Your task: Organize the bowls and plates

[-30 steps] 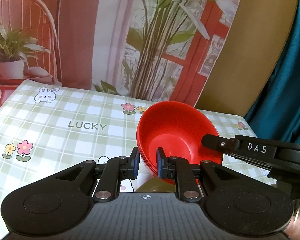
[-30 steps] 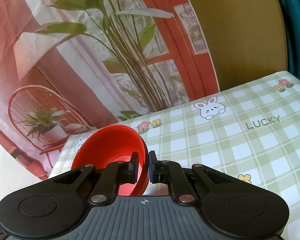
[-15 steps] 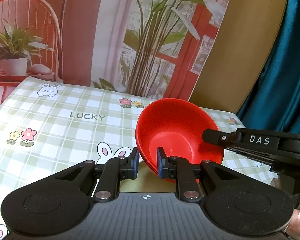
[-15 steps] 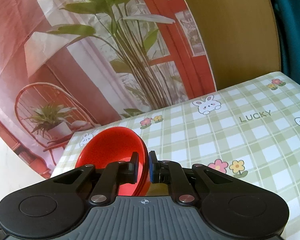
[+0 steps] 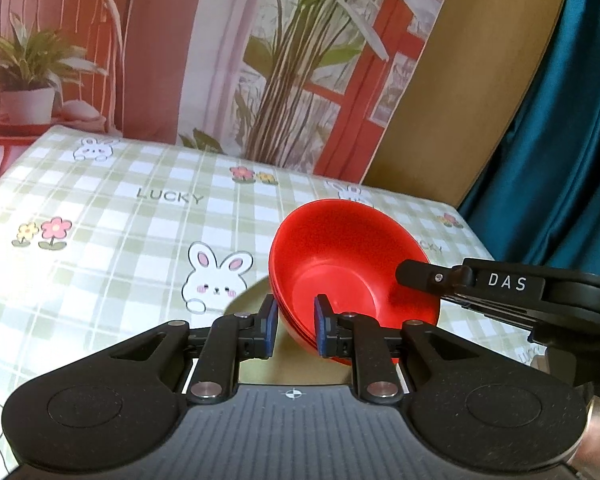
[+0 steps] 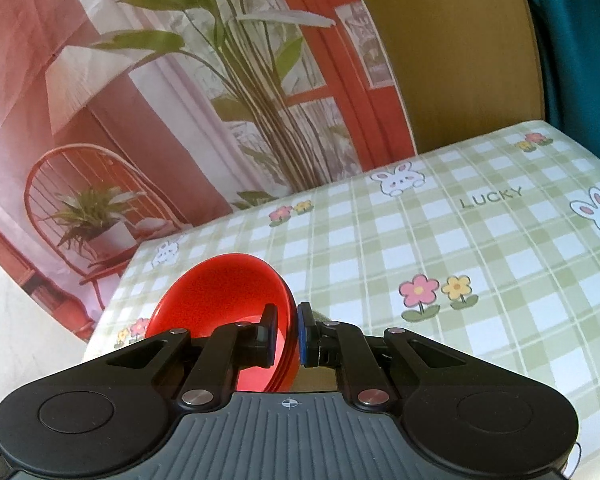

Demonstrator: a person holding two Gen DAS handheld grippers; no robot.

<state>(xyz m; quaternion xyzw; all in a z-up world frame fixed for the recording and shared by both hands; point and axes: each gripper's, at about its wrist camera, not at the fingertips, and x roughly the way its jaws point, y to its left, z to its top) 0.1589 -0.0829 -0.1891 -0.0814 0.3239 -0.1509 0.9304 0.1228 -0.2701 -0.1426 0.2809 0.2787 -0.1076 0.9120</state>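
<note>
Counted: one stack of red bowls (image 5: 352, 264), at least three nested by visible rims; two grippers, left (image 5: 294, 330) and right (image 6: 286, 334).

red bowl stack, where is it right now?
The red bowls are clamped at the rim by the left gripper and the right gripper, tilted above the checked tablecloth.

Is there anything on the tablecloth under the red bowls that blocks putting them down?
Nothing visible blocks it. Both the left gripper and right gripper hold the red bowls above bare checked tablecloth.
</note>
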